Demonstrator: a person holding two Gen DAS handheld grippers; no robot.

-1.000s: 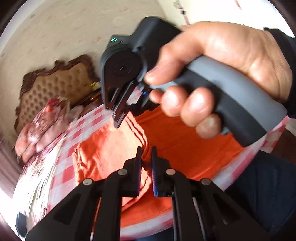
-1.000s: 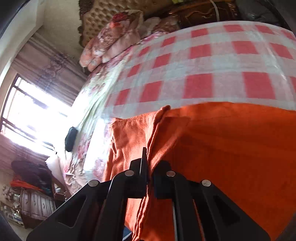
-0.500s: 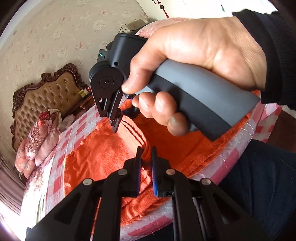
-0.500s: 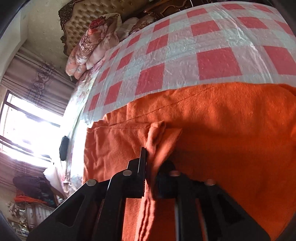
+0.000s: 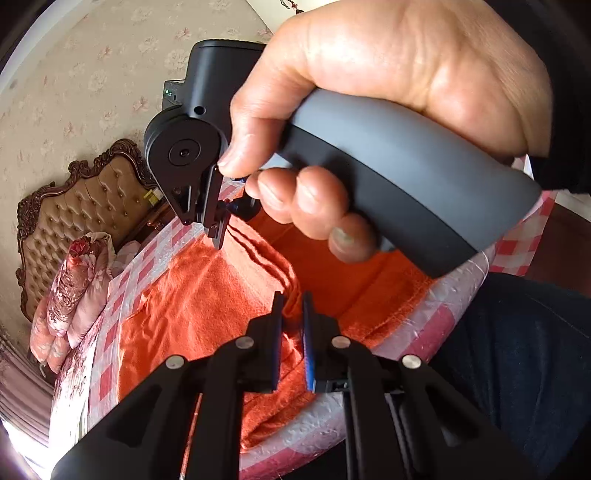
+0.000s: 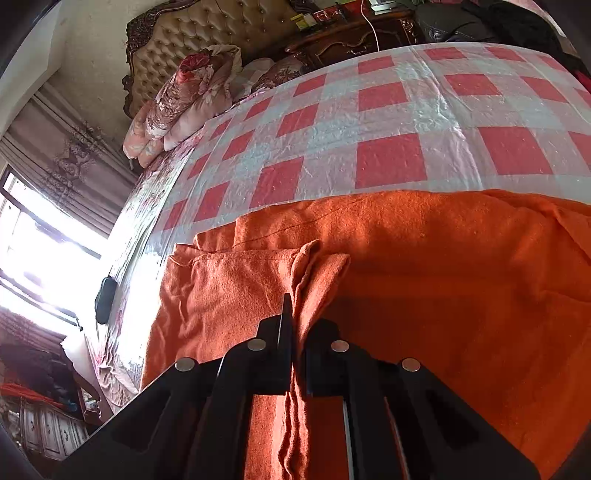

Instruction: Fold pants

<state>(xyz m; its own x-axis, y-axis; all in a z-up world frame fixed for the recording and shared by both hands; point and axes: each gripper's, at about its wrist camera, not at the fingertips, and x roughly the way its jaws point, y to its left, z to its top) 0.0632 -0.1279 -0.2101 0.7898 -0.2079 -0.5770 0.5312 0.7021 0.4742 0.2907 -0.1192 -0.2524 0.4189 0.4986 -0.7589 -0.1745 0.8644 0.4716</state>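
Observation:
Orange pants (image 6: 443,277) lie spread across the near part of the bed. My right gripper (image 6: 295,317) is shut on a raised fold of their cloth, which drapes over and hides its right finger. In the left wrist view the pants (image 5: 207,302) reach to the bed's near edge. There my left gripper (image 5: 291,306) is shut on a bunched ridge of the cloth. The right gripper (image 5: 216,232), held by a hand (image 5: 388,92), hangs just beyond it with its tips down on a striped ridge of the same cloth.
The bed has a red-and-white checked cover (image 6: 388,110) under clear plastic. Folded floral quilts (image 6: 184,96) and a tufted headboard (image 6: 207,33) stand at its far end, beside a dark nightstand (image 6: 351,37). A person's dark-clothed legs (image 5: 517,369) press against the near edge.
Both grippers have moved along the bed and sunk a little, still gripping the cloth. The fold in the right gripper now lies lower over the pants, and more checked cover shows beyond.

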